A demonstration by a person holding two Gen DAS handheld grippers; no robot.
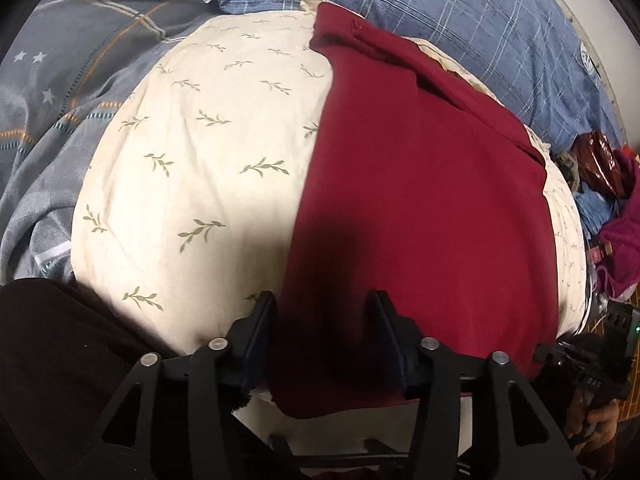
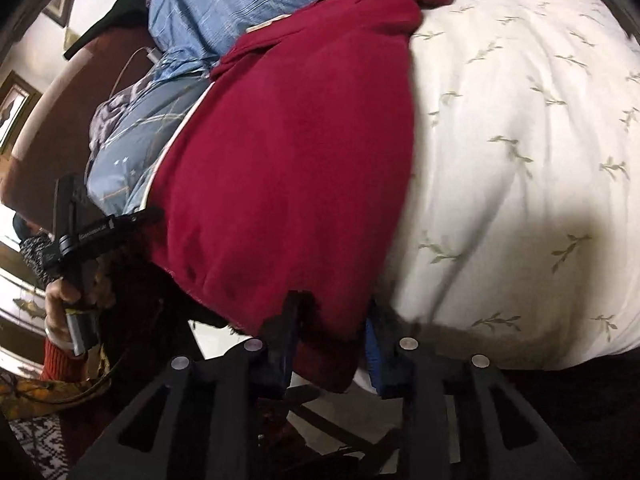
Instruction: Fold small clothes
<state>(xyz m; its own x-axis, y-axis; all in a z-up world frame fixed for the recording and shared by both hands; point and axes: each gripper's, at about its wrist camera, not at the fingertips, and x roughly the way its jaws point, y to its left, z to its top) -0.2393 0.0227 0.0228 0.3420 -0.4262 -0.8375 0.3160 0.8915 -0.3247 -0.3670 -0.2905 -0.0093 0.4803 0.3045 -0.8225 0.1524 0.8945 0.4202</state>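
Note:
A dark red garment [image 1: 420, 200] lies spread on a cream pillow with a green leaf print [image 1: 192, 152]. Its near edge hangs over the pillow's front. My left gripper [image 1: 324, 340] is open, its jaws wide apart, one on each side of the garment's near left corner. In the right wrist view the same red garment [image 2: 288, 152] lies on the pillow [image 2: 520, 160]. My right gripper [image 2: 332, 340] is open with the garment's near hem sitting between its fingers. The other gripper shows at the left of the right wrist view [image 2: 80, 236].
Blue plaid bedding [image 1: 480, 20] lies behind the pillow and a grey patterned quilt [image 1: 60, 100] to its left. A heap of pink and blue clothes [image 1: 612, 208] sits at the right. A wooden headboard [image 2: 60, 120] stands at the left of the right wrist view.

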